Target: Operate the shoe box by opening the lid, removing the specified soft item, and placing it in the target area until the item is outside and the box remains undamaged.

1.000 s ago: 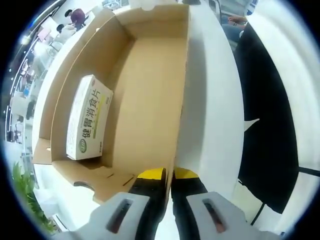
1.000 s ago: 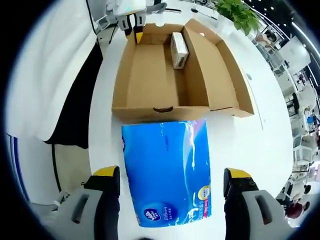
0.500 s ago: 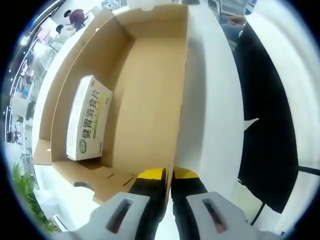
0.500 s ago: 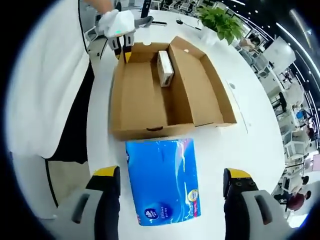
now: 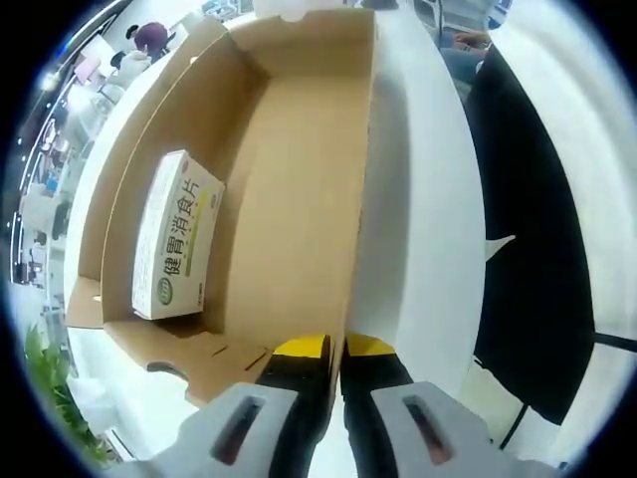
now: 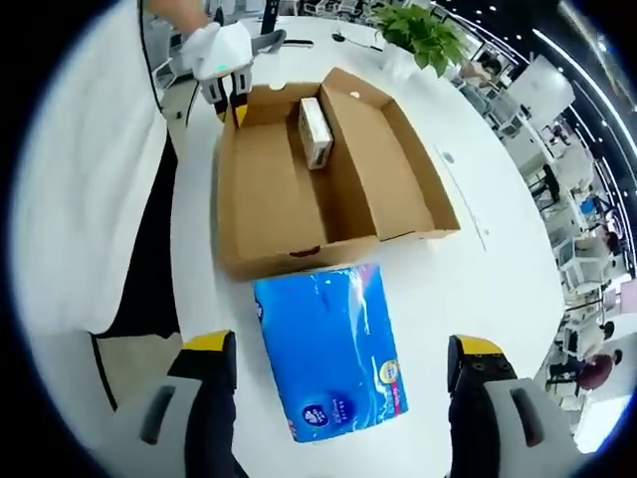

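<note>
Now the blue tissue pack (image 6: 333, 351) lies flat on the white table (image 6: 498, 279), between my right gripper (image 6: 338, 370)'s wide-open, empty jaws and just short of the shoe box (image 6: 299, 189). Over the last second I've lifted back, so the pack looks delivered. My left gripper (image 5: 336, 351) still pinches the box's near wall, jaws closed. A small medicine carton (image 5: 175, 235) remains inside; its print is too small to read.

An open-plan office: beyond the right tongs, rows of desks (image 6: 582, 214) and chairs (image 6: 595, 373) spread past the white bench (image 6: 498, 269), with a potted plant (image 6: 418, 30) far ahead
</note>
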Demonstrator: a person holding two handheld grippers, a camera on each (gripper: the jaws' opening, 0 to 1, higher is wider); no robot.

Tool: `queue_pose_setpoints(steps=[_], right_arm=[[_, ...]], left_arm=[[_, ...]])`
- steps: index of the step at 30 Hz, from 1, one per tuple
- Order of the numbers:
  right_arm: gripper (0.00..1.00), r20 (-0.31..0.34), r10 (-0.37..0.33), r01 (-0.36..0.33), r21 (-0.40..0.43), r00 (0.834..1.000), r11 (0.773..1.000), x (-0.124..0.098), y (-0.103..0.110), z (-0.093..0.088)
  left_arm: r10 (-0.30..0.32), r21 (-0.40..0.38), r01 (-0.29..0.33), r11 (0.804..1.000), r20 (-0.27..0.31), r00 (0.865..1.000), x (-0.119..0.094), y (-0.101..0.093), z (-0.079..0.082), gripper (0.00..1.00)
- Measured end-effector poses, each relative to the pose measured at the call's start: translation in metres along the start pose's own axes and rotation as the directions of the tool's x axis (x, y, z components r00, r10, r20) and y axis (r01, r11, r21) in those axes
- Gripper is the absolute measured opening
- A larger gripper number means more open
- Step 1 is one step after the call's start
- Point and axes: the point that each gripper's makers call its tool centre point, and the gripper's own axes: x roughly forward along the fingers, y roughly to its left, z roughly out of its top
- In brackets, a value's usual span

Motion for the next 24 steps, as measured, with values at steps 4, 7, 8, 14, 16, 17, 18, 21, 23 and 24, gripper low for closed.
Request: queue_pose_setpoints(steps=[4, 7, 8, 14, 16, 17, 18, 21, 23, 24], right_arm=[[0.85, 0.023, -0.095, 0.093, 0.076, 0.995, 0.993, -0.002, -0.011, 0.002], [0.80, 0.062, -0.151, 0.143, 0.118, 0.987, 0.983, -0.006, -0.015, 0.007], [0.80, 0.073, -0.167, 0.156, 0.138, 0.983, 0.978, -0.007, -0.016, 0.009], [0.73, 0.263, -0.294, 0.177, 0.391, 0.919, 0.903, -0.027, -0.033, 0.057], [0.72, 0.309, -0.342, 0.173, 0.466, 0.887, 0.868, -0.036, -0.040, 0.070], [0.71, 0.323, -0.347, 0.162, 0.483, 0.880, 0.860, -0.039, -0.041, 0.074], [0.67, 0.330, -0.344, 0.148, 0.498, 0.879, 0.854, -0.043, -0.041, 0.077], [0.61, 0.388, -0.359, 0.136, 0.496, 0.849, 0.858, -0.059, -0.041, 0.095], [0.66, 0.390, -0.353, 0.129, 0.496, 0.850, 0.859, -0.063, -0.039, 0.098], [0.67, 0.388, -0.354, 0.129, 0.498, 0.851, 0.857, -0.064, -0.040, 0.099]], left_arm=[[0.002, 0.002, -0.002, 1.000, 0.002, 1.000, 0.000, 0.000, 0.000, 0.04], [-0.001, 0.000, 0.001, 1.000, 0.001, 1.000, 0.000, 0.000, 0.000, 0.04], [-0.002, 0.000, 0.002, 1.000, 0.000, 1.000, 0.000, 0.000, 0.000, 0.03], [0.004, 0.006, -0.004, 1.000, 0.004, 1.000, 0.000, 0.000, 0.000, 0.04], [0.001, 0.002, -0.001, 1.000, 0.002, 1.000, 0.000, 0.000, 0.000, 0.04], [0.000, 0.000, 0.000, 1.000, 0.002, 1.000, 0.000, 0.000, 0.000, 0.04], [0.000, 0.000, 0.000, 1.000, 0.003, 1.000, 0.000, 0.000, 0.000, 0.04], [0.001, -0.002, -0.001, 1.000, 0.003, 1.000, 0.000, 0.000, 0.000, 0.04], [0.001, -0.001, -0.001, 1.000, 0.003, 1.000, 0.000, 0.000, 0.000, 0.04], [0.000, -0.002, 0.000, 1.000, 0.003, 1.000, 0.000, 0.000, 0.000, 0.04]])
